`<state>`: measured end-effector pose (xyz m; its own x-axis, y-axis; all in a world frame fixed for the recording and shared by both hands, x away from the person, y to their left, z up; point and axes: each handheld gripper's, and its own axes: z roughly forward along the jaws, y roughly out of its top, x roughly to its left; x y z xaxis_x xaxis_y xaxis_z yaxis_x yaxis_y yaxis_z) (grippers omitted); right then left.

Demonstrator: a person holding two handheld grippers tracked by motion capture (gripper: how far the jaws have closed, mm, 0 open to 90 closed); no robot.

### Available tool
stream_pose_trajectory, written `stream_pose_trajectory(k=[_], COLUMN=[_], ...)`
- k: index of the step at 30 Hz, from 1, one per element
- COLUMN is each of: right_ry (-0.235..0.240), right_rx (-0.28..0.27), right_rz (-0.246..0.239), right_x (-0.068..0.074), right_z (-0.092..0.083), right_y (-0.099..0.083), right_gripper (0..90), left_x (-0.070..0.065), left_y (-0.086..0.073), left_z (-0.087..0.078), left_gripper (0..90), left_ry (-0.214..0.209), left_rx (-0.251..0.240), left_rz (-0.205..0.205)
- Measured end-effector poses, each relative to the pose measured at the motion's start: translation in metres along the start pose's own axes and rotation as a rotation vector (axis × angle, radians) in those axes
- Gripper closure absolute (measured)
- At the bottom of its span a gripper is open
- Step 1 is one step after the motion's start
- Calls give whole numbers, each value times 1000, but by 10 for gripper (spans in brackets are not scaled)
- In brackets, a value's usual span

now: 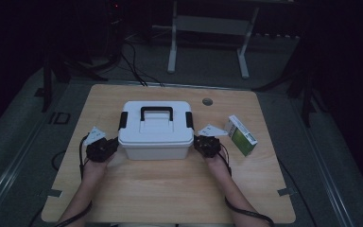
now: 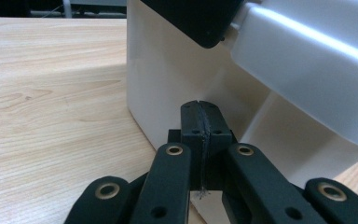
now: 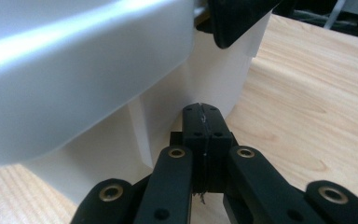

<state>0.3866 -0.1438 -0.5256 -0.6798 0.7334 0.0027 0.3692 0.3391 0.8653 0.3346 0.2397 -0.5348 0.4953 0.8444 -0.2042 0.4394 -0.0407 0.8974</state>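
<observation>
A white plastic storage box (image 1: 156, 130) with a black handle and black side latches stands in the middle of the wooden table (image 1: 170, 184). My left gripper (image 1: 113, 144) sits at the box's left end, jaws shut with nothing between them; in the left gripper view its tips (image 2: 200, 108) rest close to the box's white wall (image 2: 168, 84) under the lid's rim. My right gripper (image 1: 198, 142) is at the box's right end, also shut and empty, its tips (image 3: 201, 111) near the box wall (image 3: 214, 79) below a black latch (image 3: 235, 18).
A green and white carton (image 1: 241, 135) lies on the table to the right of my right gripper. A round cable hole (image 1: 207, 101) is in the table's far side. A white frame on legs (image 1: 208, 33) stands on the floor beyond the table.
</observation>
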Motion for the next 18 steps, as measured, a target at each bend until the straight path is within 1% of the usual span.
stream_pose_trajectory(k=[2, 5, 6, 8, 11, 14, 17, 18], right_ry=[0, 4, 4, 1, 7, 2, 6, 6], right_rx=[1, 5, 6, 7, 10, 10, 9, 9], right_rz=[5, 15, 12, 7, 23, 17, 24, 21], right_x=[0, 1, 1, 2, 2, 2, 3, 4], right_z=[-1, -8, -10, -14, -19, -24, -29, -31], right_y=[-1, -4, -5, -7, -10, -12, -15, -16], right_gripper=[900, 900, 900, 900, 900, 900, 900, 900], left_x=[-1, -7, -8, -12, -17, -22, -26, -27], left_y=[-1, -3, -3, -5, -7, -9, -9, -9], left_z=[0, -3, -3, -5, -6, -8, -9, -10], left_gripper=[898, 899, 899, 899, 899, 899, 899, 899], left_ry=[-2, -14, -17, -19, -26, -25, -29, -33], left_rx=[0, -1, 3, 5, 0, 3, 14, 19], left_rz=[2, 0, -2, 9, -2, 16, 27, 21])
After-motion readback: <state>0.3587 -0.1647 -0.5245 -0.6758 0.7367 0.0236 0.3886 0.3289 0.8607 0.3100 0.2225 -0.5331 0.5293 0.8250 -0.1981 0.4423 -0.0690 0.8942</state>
